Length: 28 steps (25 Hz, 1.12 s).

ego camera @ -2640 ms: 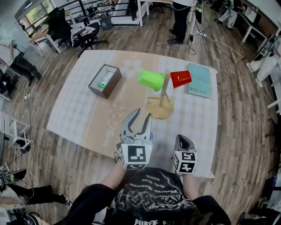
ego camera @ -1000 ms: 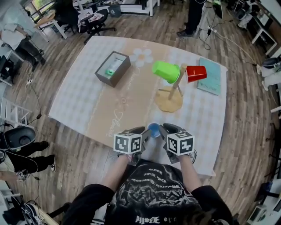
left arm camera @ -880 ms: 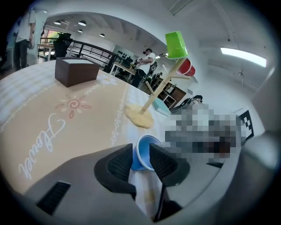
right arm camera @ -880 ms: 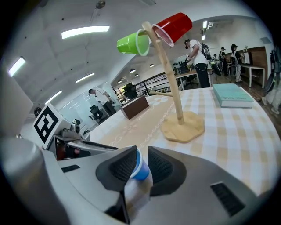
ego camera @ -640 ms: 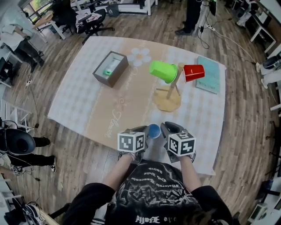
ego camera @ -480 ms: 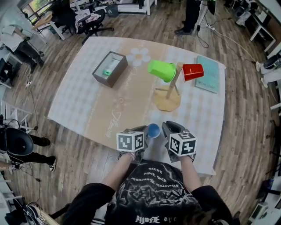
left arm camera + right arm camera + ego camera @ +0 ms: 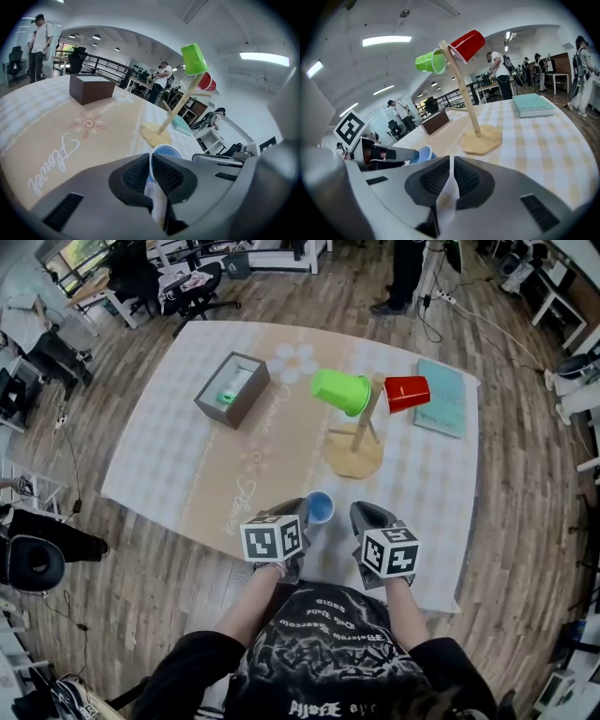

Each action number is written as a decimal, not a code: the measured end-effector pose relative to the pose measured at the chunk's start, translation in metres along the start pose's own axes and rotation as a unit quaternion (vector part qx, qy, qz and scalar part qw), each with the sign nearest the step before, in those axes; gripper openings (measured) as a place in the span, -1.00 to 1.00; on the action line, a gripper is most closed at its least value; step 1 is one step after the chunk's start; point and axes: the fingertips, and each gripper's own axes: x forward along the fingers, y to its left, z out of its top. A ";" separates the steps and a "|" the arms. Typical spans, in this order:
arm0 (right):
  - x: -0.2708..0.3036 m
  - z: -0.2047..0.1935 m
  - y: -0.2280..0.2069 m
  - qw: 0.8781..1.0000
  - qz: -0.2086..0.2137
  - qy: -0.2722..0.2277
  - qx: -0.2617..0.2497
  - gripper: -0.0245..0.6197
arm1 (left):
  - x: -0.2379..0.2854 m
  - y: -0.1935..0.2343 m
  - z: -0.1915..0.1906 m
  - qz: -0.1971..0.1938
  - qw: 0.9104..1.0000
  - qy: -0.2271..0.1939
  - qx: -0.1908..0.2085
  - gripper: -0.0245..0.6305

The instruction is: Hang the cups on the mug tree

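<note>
The small blue cup (image 7: 320, 507) is held by its rim in my left gripper (image 7: 298, 512), near the table's front edge. In the left gripper view the cup's thin wall (image 7: 163, 152) sits pinched between the pads of the left gripper (image 7: 151, 165), whose jaws have just closed on it. My right gripper (image 7: 367, 517) is a little to the cup's right and apart from it. Its jaws have just been closing with nothing between them, and the right gripper (image 7: 451, 174) now looks shut. The wooden mug tree (image 7: 362, 432) carries a green cup (image 7: 339, 391) and a red cup (image 7: 406, 394).
A dark open box (image 7: 232, 390) sits at the back left of the tablecloth (image 7: 187, 474). A teal book (image 7: 441, 397) lies at the back right, beyond the tree. People, chairs and desks are around the room's edges.
A second ago both grippers flanked the blue cup. The left one has closed on its rim, and the right one has drawn off to the right and closed empty.
</note>
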 end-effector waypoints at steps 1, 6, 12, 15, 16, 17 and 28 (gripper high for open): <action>-0.001 0.000 -0.001 1.000 -0.002 0.000 -0.002 -0.81 | 0.000 0.002 0.005 0.006 1.000 -0.004 0.001 -0.81; -0.010 0.002 -0.006 1.000 -0.018 -0.008 -0.011 -0.88 | -0.002 0.009 0.030 0.042 0.999 -0.025 0.018 -0.81; -0.021 0.003 -0.019 0.999 -0.040 -0.031 0.015 -0.90 | 0.002 0.016 0.066 0.078 0.995 -0.057 0.022 -0.81; -0.026 0.002 -0.022 0.998 -0.048 -0.035 0.017 -0.90 | 0.004 0.015 0.083 0.092 0.993 -0.068 0.034 -0.81; -0.027 0.002 -0.023 0.998 -0.051 -0.036 0.018 -0.90 | 0.005 0.015 0.089 0.098 0.992 -0.072 0.039 -0.81; -0.028 0.001 -0.023 0.998 -0.052 -0.036 0.020 -0.90 | 0.006 0.016 0.094 0.106 0.990 -0.077 0.046 -0.81; -0.038 -0.009 -0.040 0.996 -0.078 -0.034 0.036 -0.90 | 0.025 0.019 0.140 0.175 0.971 -0.113 0.118 -0.81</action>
